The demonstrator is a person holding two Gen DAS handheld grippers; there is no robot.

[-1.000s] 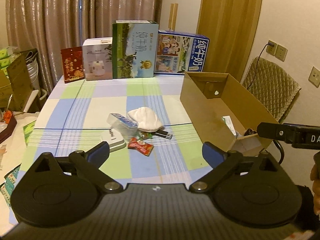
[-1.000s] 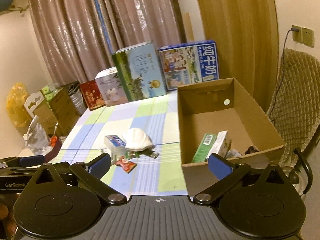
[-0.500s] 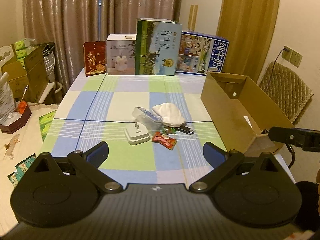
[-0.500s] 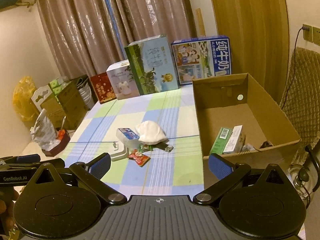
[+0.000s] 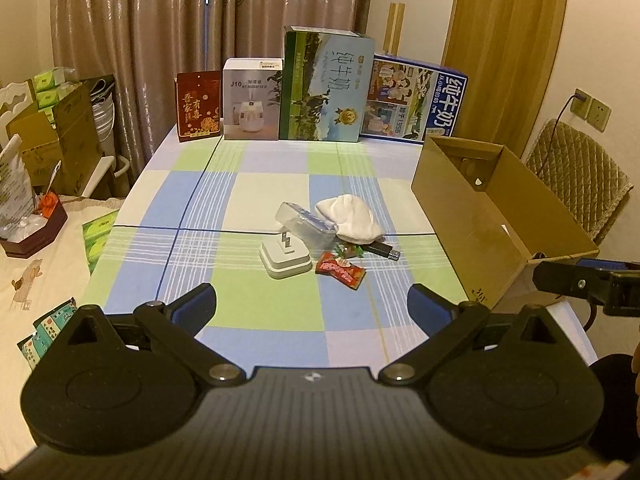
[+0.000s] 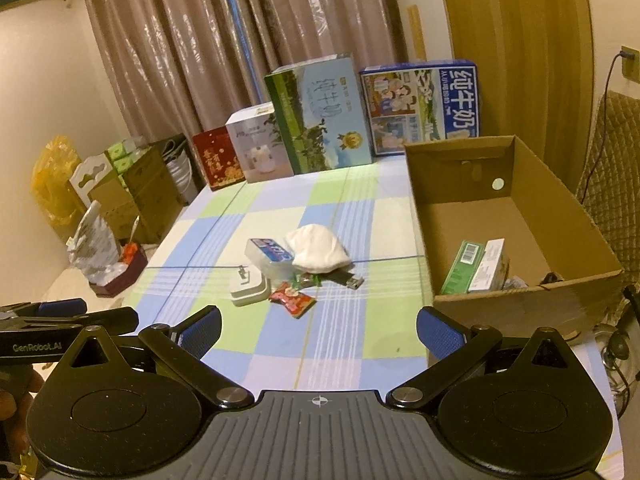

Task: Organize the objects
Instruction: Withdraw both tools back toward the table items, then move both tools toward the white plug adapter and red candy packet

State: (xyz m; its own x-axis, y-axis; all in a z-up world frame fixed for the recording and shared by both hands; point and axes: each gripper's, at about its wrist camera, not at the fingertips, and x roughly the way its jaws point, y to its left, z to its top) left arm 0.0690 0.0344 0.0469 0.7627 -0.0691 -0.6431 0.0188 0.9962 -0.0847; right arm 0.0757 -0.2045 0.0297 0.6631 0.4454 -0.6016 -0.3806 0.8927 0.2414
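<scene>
Small objects clustering at frame centre on checked tablecloth (image 5: pixel 200 208): white charger (image 5: pixel 285 259), clear plastic case (image 5: pixel 305 227), white cloth (image 5: pixel 350 217), red candy wrapper (image 5: pixel 341 273), black USB stick (image 5: pixel 380 250). Cardboard box (image 6: pixel 560 204) sitting at right of frame, holding green carton (image 6: pixel 460 262) at lower part. Left gripper (image 5: pixel 312 306) and right gripper (image 6: pixel 318 326) hovering at lower frame, jaws spread wide, holding nothing.

Left gripper (image 5: pixel 312 304), right gripper (image 6: pixel 318 326): matte black bodies, twin round discs, silver pivot screws, blue textured finger pads (image 6: pixel 438 336); white "GenRobot.AI" lettering on side.
</scene>
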